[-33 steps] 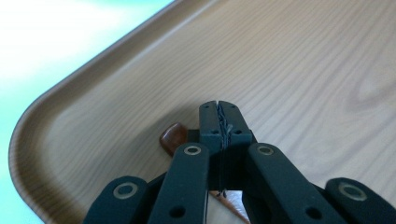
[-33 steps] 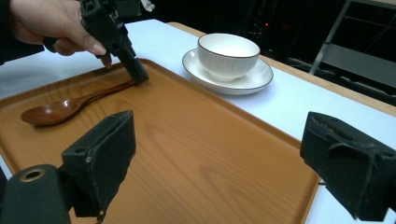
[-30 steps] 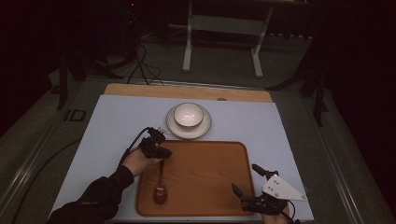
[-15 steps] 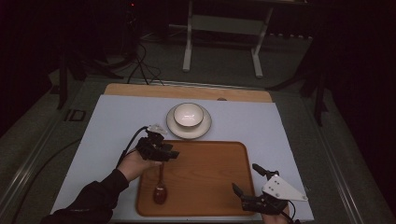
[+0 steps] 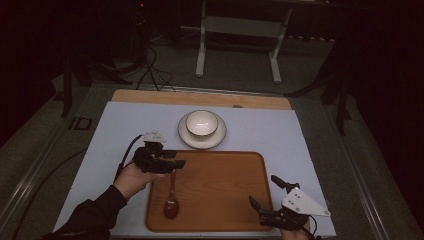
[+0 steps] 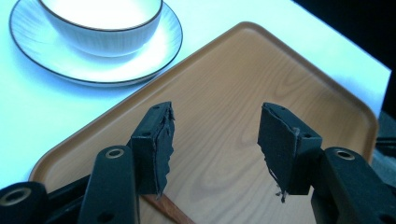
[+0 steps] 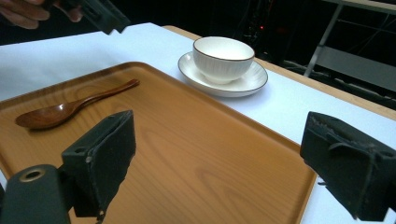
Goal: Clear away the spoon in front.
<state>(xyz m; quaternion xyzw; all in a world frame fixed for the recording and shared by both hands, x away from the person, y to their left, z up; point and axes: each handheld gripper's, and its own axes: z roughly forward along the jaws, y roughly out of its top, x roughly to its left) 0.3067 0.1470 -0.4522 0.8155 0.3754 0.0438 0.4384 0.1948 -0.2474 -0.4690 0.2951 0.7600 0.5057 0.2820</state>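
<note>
A dark wooden spoon [image 5: 171, 200] lies on the left side of the wooden tray [image 5: 225, 170], with its bowl toward the front. My left gripper [image 5: 175, 158] hovers open over the far end of the spoon's handle [image 6: 169, 213], its pads [image 6: 155, 148] wide apart and empty. At the tray's front right corner my right gripper [image 5: 262, 190] is open and holds nothing. Beyond the tray's far edge, a white bowl [image 5: 202, 123] stands on a white saucer [image 5: 218, 139]. The right gripper view takes in the spoon [image 7: 70, 107], the bowl [image 7: 223, 56] and the left gripper [image 7: 100, 14].
The tray rests on a pale blue mat [image 5: 125, 125] covering the table, with a wooden strip [image 5: 200, 97] along the far side. A metal stand [image 5: 240, 30] and cables [image 5: 150, 65] lie on the dark floor behind. The tray's middle [image 7: 196, 140] is bare.
My left gripper has shifted slightly to the right above the spoon's handle. The spoon, bowl and right gripper have stayed put.
</note>
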